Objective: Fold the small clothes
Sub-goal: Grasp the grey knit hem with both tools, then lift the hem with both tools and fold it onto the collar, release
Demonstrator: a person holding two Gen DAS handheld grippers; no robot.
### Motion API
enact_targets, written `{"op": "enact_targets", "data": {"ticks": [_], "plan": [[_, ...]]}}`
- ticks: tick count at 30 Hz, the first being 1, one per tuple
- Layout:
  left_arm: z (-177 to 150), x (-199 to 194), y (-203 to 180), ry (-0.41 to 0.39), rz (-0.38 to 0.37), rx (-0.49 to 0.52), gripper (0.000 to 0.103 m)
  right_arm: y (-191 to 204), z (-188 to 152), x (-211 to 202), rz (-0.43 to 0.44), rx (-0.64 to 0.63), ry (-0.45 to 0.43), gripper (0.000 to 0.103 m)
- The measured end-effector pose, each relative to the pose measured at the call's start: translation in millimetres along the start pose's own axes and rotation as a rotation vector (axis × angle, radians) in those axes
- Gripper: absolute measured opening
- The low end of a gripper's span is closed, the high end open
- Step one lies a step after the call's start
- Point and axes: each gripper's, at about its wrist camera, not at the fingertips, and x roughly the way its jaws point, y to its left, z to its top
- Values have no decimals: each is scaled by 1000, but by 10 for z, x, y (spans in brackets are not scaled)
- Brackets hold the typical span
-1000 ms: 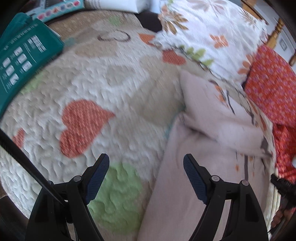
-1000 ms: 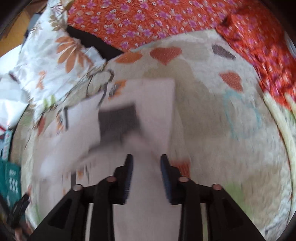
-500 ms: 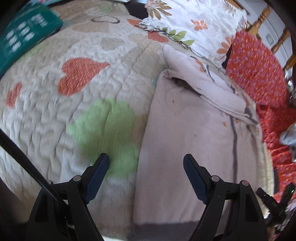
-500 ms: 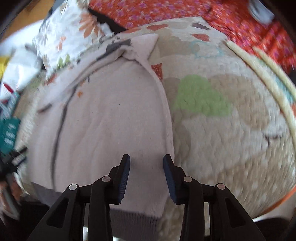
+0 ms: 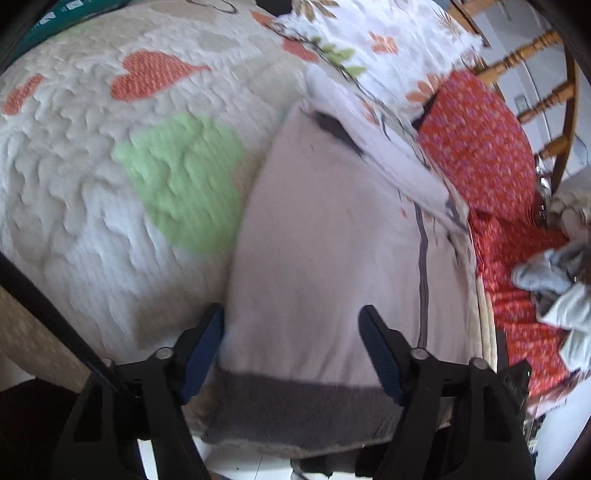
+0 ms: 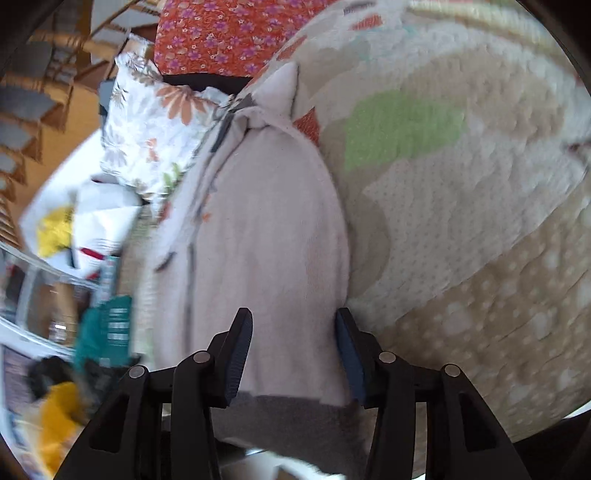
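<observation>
Both grippers over the near hem of a pale pink sweater on the bed

The pale pink sweater [image 5: 332, 229] lies flat on the heart-patterned quilt [image 5: 92, 177], its grey hem band [image 5: 295, 406] nearest, sleeves folded across its far end. The left gripper [image 5: 291, 350], its fingers just narrowing but open, straddles the sweater's near left edge; the right gripper [image 6: 293, 354], fingers just widening and open, frames its near right edge. A floral pillow [image 5: 369, 33] and red flowered fabric [image 5: 480, 147] lie beyond.

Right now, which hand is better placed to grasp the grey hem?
Both are close, left slightly better: the left gripper straddles the hem centrally; the right gripper sits at the sweater's edge.
</observation>
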Motion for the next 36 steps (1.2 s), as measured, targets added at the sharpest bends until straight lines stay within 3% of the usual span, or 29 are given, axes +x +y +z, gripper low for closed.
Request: {"op": "enact_targets", "data": {"ticks": [5,7,15,22,25,27,32,36], "plan": [[-241,6,59,36,-33,-39,53,-42,-96,2,44,20,23,51],[-324,-15,74,36,-37,-49,51,-96,-110,-25,58,19,44,51],[-586,105,67,108,-54,-74,51,-94,-310,-12,68,4,84,51],[-574,132,16,91,-26,-83,51,-13,-510,-10,7,-55,88,49],[-550,116,21,88,53,-78,22,99,-574,4,-103,-137,73,35],[-508,52,42,69,52,-90,9,181,-593,23,-199,-199,70,12],[-470,-324,-124,-39,46,-38,6,214,-525,-137,-142,-178,62,5],[-683,-612,-270,-62,22,34,3,208,-576,-419,-84,-188,63,5]]}}
